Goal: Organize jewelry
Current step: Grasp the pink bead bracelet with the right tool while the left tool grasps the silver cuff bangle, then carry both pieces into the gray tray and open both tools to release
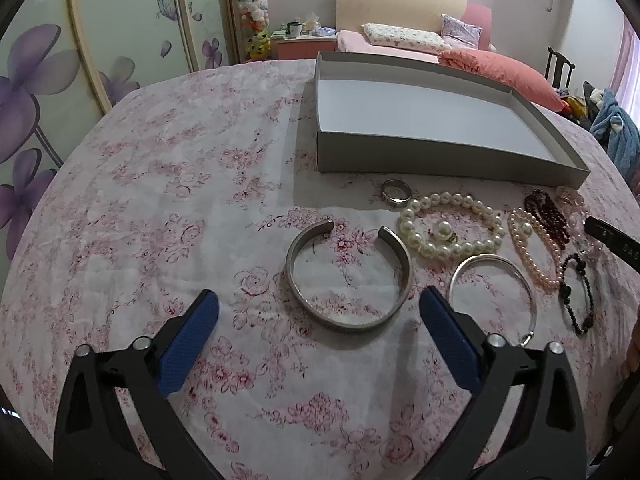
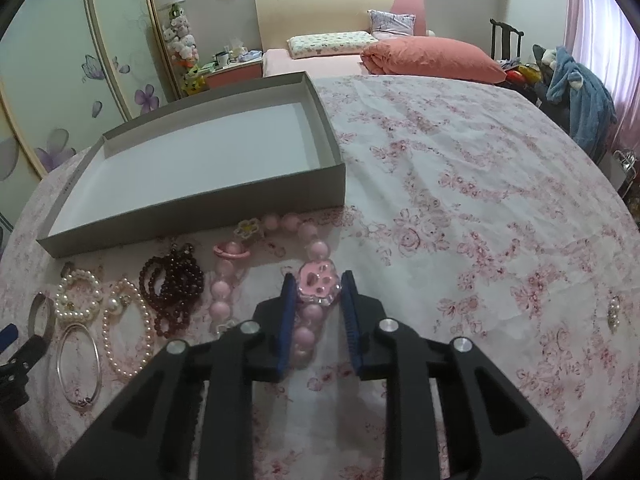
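Note:
An empty grey box lies on the floral cloth. In front of it lie a silver cuff bangle, a ring, a white pearl bracelet, a thin silver bangle, a pink pearl strand, dark red beads and black beads. My left gripper is open just short of the cuff. My right gripper has its jaws narrowed around the paw charm of a pink bead bracelet.
A small pearl brooch lies far right on the cloth. Beyond the table stand a bed with an orange quilt, a flowered wardrobe and a chair draped with blue clothing.

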Available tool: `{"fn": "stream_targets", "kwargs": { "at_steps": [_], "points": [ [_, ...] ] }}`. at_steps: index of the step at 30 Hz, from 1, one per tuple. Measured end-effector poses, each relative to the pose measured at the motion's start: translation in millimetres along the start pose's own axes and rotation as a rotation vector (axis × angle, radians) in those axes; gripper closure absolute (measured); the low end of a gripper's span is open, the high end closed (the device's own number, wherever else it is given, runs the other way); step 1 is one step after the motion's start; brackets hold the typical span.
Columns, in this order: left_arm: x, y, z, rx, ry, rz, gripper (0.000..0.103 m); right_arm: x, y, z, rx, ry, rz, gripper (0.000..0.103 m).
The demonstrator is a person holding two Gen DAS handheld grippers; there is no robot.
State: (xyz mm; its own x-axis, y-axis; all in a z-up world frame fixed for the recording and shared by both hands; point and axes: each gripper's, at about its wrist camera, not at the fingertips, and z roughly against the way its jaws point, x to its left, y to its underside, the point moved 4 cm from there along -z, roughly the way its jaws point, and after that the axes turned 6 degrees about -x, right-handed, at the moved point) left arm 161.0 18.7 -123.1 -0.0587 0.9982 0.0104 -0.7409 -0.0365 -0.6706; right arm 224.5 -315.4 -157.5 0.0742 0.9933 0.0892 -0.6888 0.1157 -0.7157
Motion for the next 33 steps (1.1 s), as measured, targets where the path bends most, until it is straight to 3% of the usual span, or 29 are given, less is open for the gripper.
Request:
{"fn": "stream_targets", "kwargs": {
  "at_steps": [9, 15, 20, 25, 33],
  "points": [
    [-4, -8, -10, 0.007, 0.004, 0.0, 0.014, -1, -1, 0, 0.0, 0.001, 0.0, 0.079],
    [-4, -11, -9, -0.021, -0.001, -0.001, 0.035, -1, -1, 0, -0.001, -0.003, -0.001, 0.079],
    [1, -13, -9, -0.023, 0.025, 0.018, 0.035, -3, -2, 2, -0.007, -0.039, -0.024, 0.08],
    [10, -15, -3, -0.041, 0.024, 0.048, 0.035, -1, -8, 19, -0.077, -0.082, -0.035, 0.08],
    [17, -26, 30, -0.167, 0.025, 0.068, 0.035, 10, -20, 58, -0.189, -0.193, -0.044, 0.08]
  ]
}}
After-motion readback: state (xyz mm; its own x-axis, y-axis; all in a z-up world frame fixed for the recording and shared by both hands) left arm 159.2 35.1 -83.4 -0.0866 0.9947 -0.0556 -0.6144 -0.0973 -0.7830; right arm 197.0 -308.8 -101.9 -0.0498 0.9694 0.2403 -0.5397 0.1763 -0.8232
